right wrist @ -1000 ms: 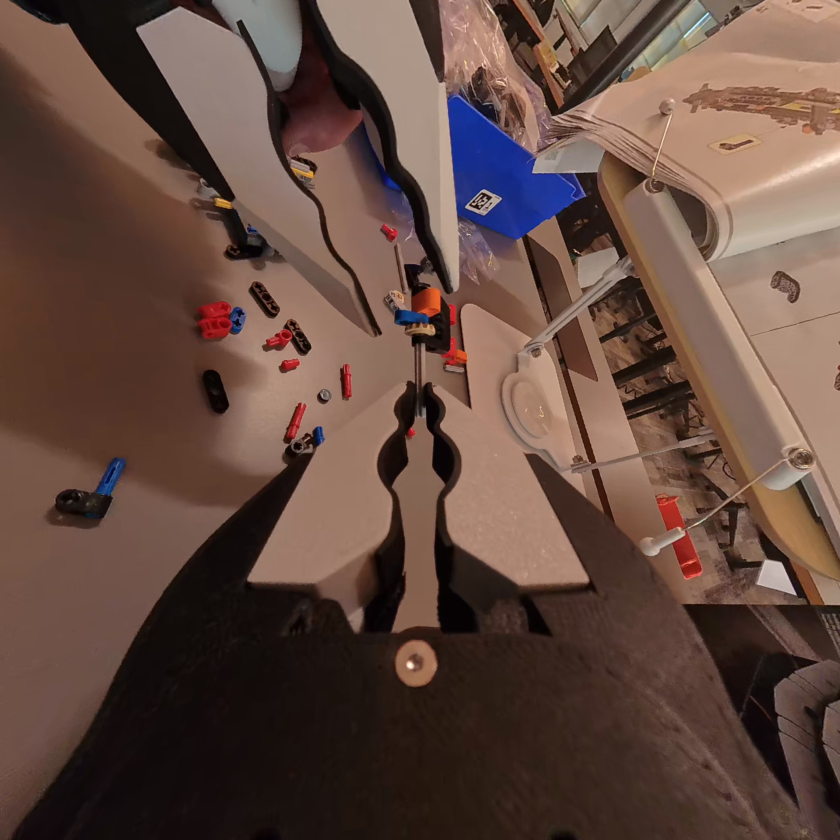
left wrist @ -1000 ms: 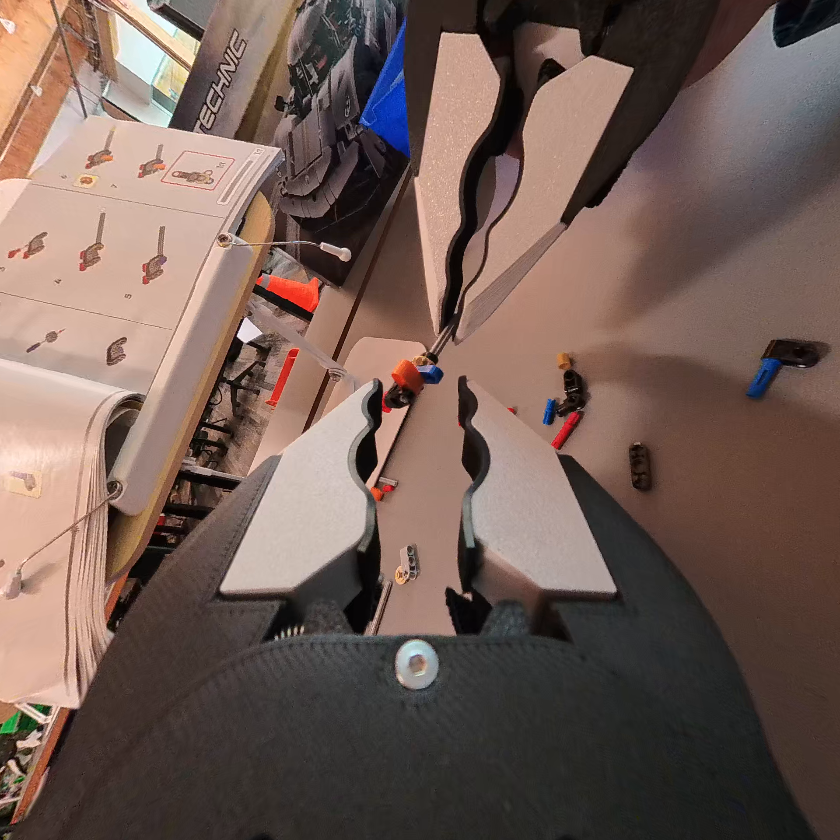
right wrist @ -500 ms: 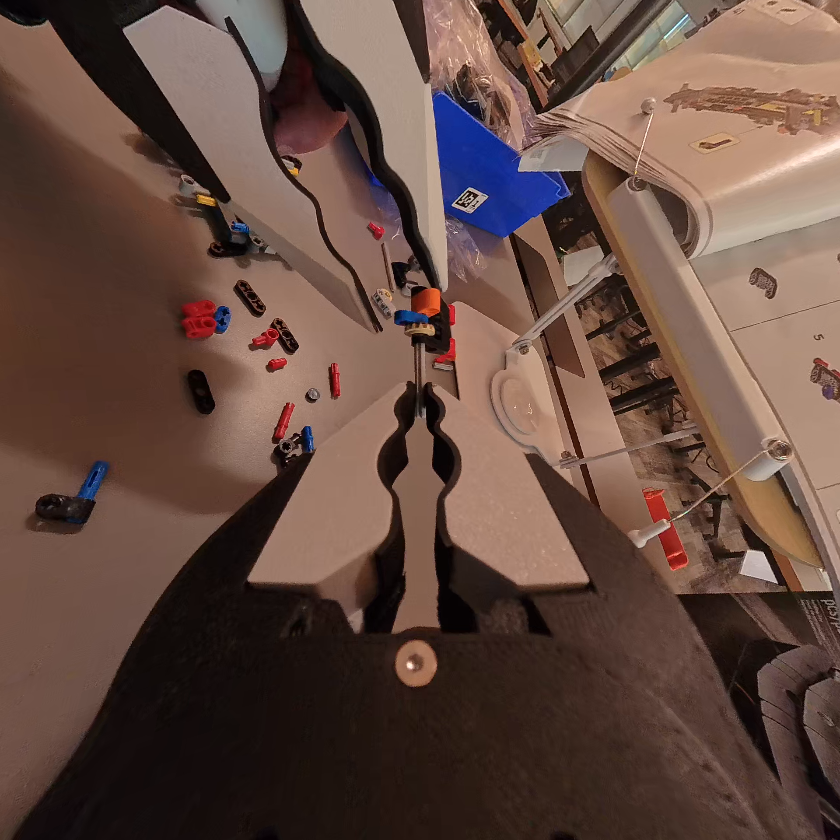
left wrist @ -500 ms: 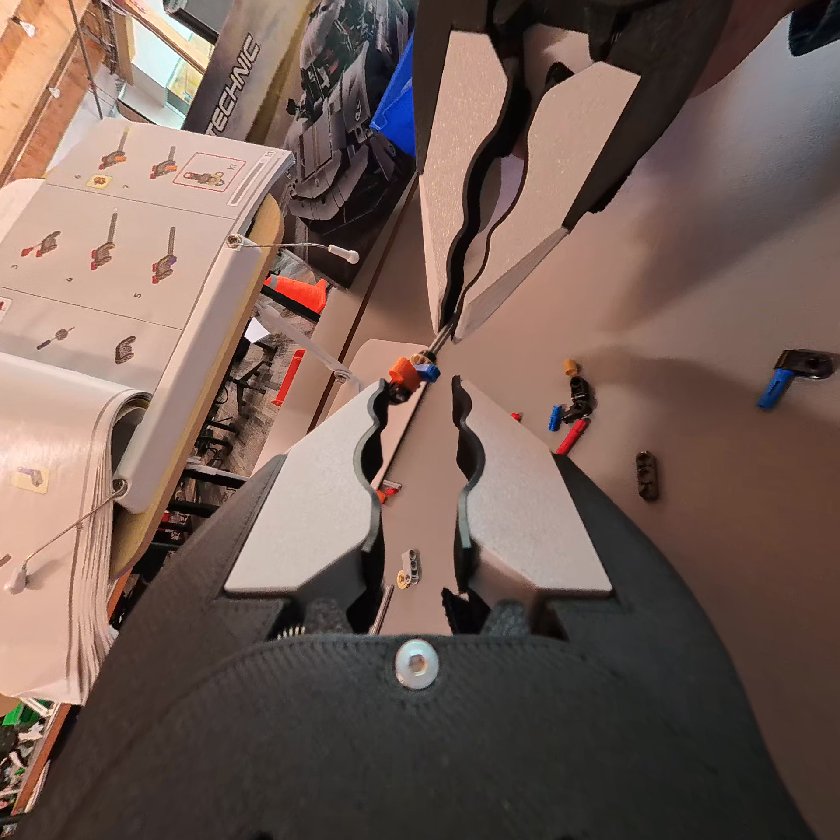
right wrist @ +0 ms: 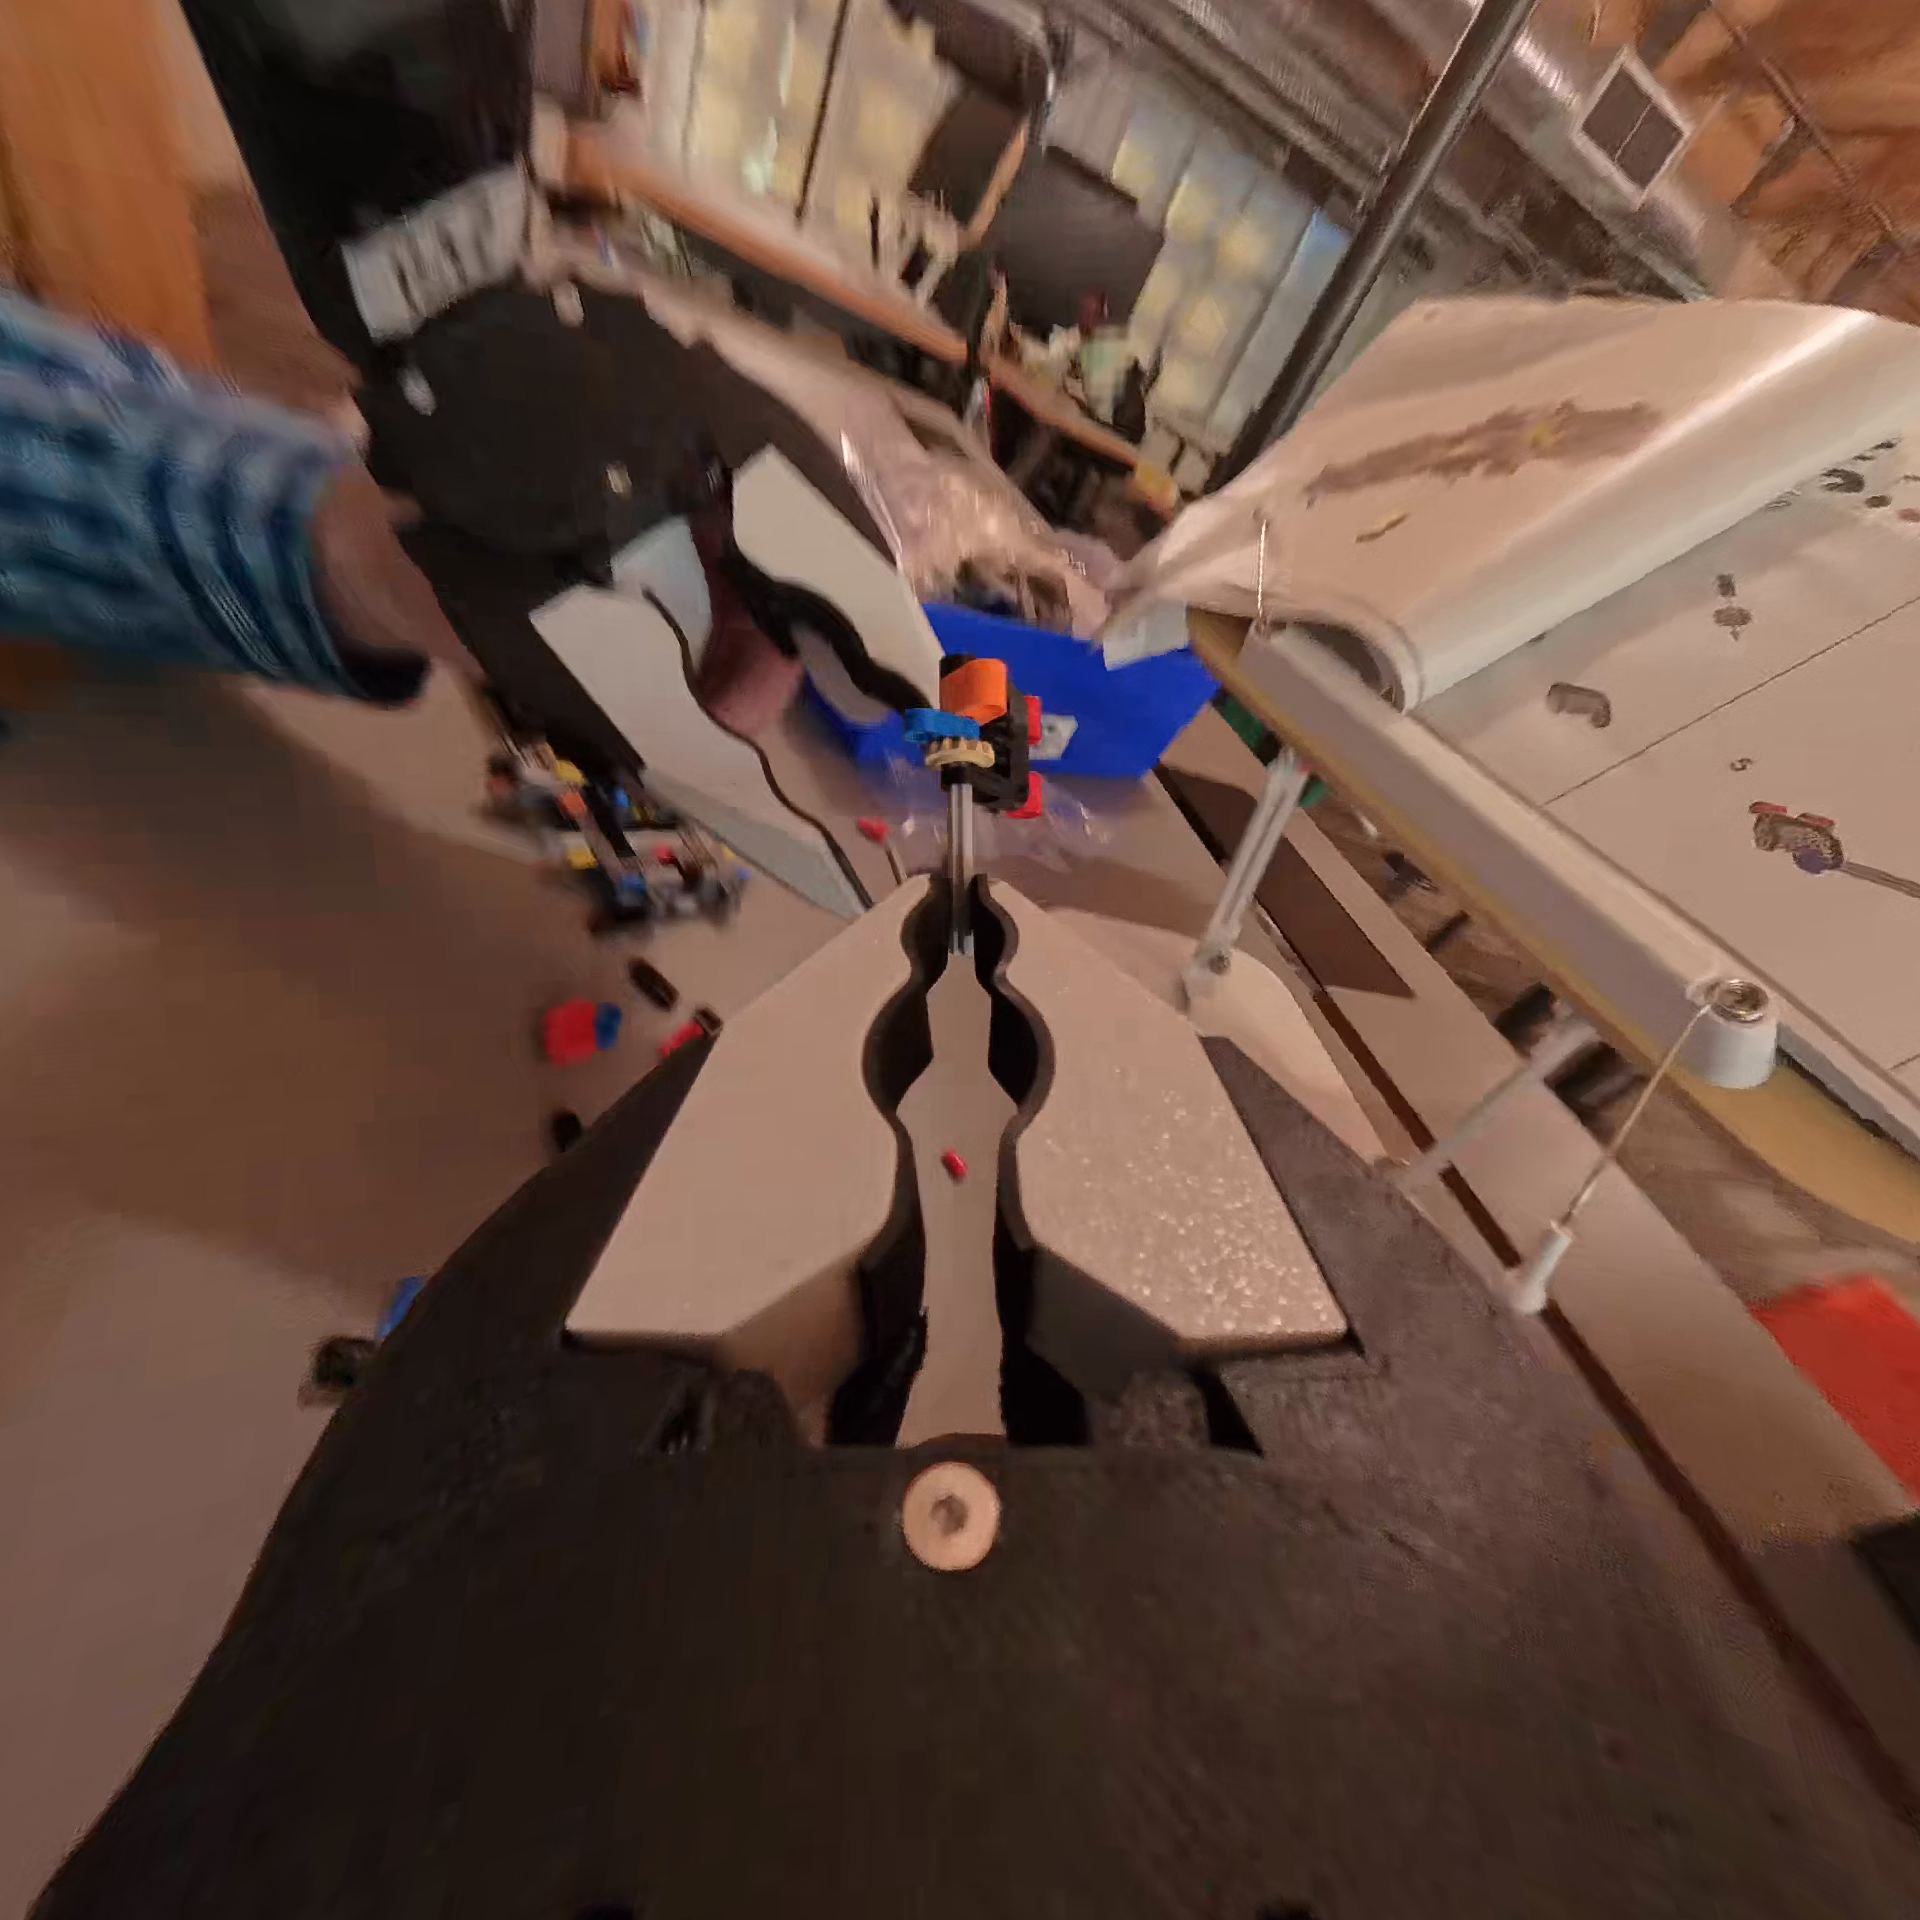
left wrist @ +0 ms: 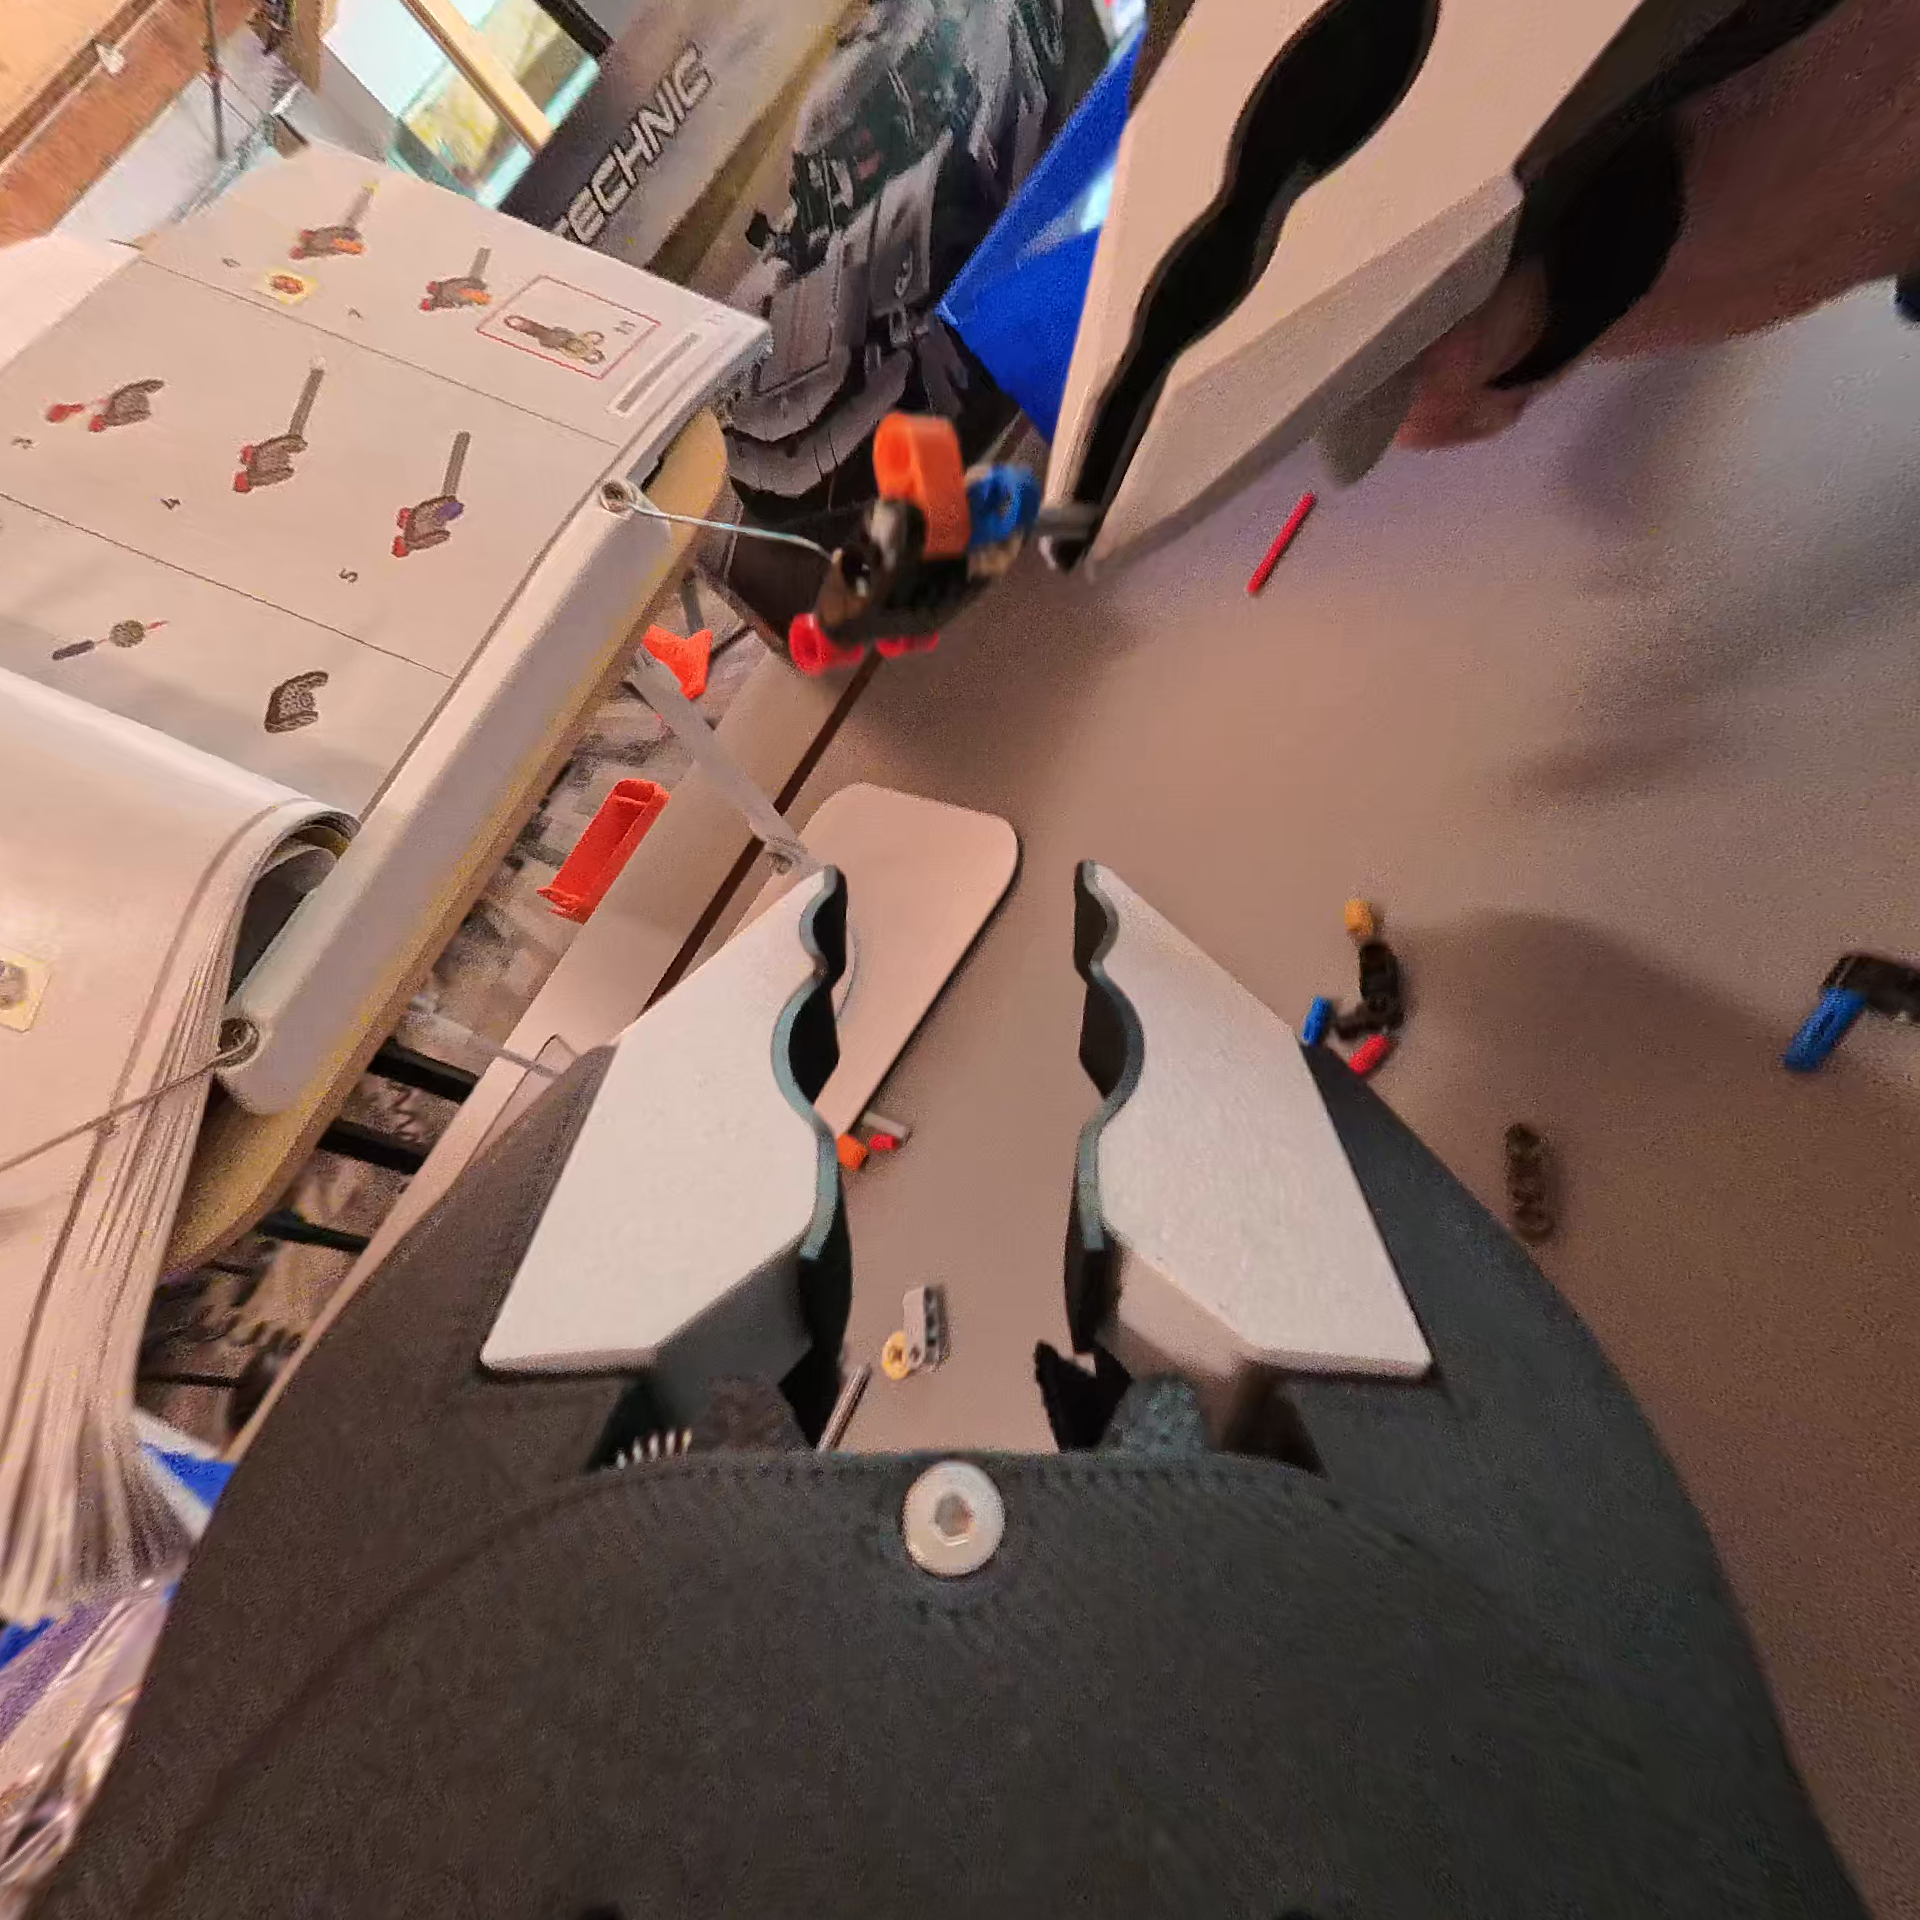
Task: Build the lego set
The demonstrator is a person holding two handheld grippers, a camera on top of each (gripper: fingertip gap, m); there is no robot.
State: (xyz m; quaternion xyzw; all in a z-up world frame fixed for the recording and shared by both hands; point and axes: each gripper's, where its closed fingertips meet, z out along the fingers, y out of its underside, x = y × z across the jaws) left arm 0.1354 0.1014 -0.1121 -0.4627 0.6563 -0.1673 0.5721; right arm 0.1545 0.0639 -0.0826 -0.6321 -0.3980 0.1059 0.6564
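Note:
My right gripper (right wrist: 961, 902) is shut on a thin grey axle (right wrist: 961, 831) and holds it off the table. The axle carries a small lego assembly (right wrist: 977, 727) of orange, blue, tan, black and red parts. In the left wrist view the assembly (left wrist: 914, 540) hangs from the right gripper's tips (left wrist: 1070, 540), well beyond my left gripper (left wrist: 956, 883). My left gripper is open and empty above the table. Its pale fingers (right wrist: 665, 717) show in the right wrist view, behind and left of the assembly.
Loose lego parts lie on the grey table: a cluster (left wrist: 1361, 987), a blue-and-black piece (left wrist: 1849, 1008), a black beam (left wrist: 1527, 1179), small pieces (left wrist: 914, 1340). A partial build (right wrist: 623, 842) sits further back. An open instruction booklet (left wrist: 312, 468) on its stand, a blue bin (right wrist: 1091, 707) and a sleeve (right wrist: 156, 540) border the area. Across from one pair of fingers to the other is roughly 6 centimeters.
My right gripper has lifted the axle and assembly up and away from my left gripper's fingertips. My left gripper has opened wider. Both views have swung and are blurred.

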